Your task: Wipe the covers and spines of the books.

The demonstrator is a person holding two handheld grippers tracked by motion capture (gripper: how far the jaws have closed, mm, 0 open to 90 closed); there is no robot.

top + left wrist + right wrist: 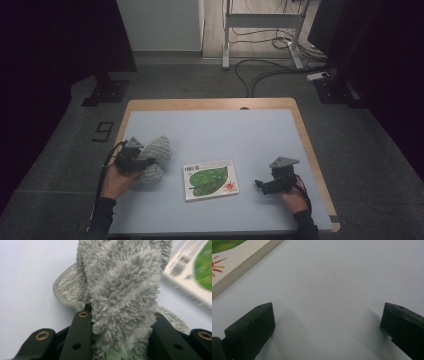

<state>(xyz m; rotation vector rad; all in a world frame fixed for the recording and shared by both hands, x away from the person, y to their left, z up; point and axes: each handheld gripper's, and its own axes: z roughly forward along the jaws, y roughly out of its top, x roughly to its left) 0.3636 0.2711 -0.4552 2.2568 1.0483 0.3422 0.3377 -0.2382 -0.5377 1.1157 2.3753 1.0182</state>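
My left gripper (142, 162) pinches the grey fluffy cloth (155, 157) at the table's left, just beside the leaf-cover book (211, 179); my right gripper (260, 185) rests with jaws spread wide

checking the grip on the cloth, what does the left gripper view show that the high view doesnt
Left gripper view: the fluffy grey cloth pinched between the left gripper's black jaws, its pile and hemmed edge seen close up.

High view: the whole table, the right gripper with jaws apart over bare tabletop, the person's hands, the floor cables.

Both: the cloth, the left gripper shut on it, and the book with the green leaf beside it.
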